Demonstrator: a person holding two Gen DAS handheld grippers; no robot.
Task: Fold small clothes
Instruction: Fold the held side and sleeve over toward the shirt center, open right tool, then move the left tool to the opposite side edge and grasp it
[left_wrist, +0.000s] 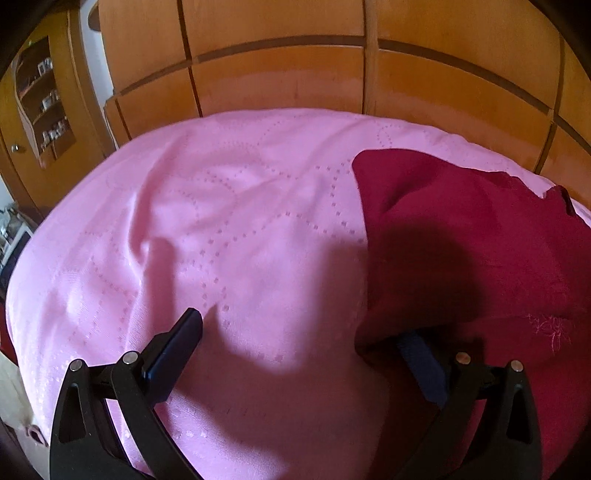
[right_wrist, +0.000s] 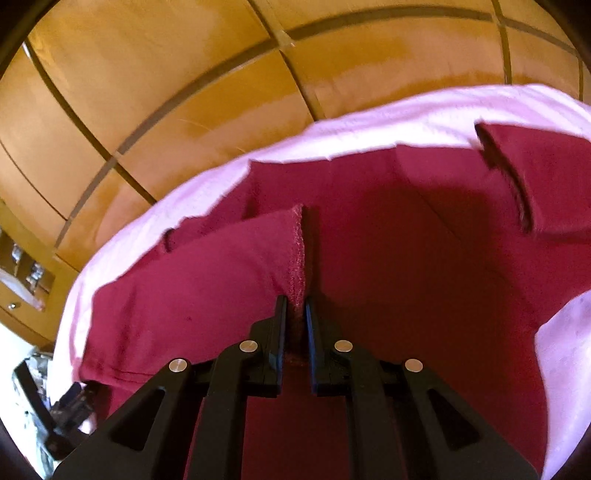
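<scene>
We see a soft, dark red knit garment (right_wrist: 388, 240) lying on a pink dotted bedspread (left_wrist: 240, 221). Our right gripper (right_wrist: 295, 306) pinches its hem edge; our left gripper (left_wrist: 295, 332) stands wide open, empty. The cloth looks light and floppy; seams and corners seem the best holds.

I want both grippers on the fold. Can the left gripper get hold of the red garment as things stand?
Probably yes. The left gripper is open, and the red garment already drapes over its right-hand finger, with nothing else between them on the pink bedspread.
</scene>
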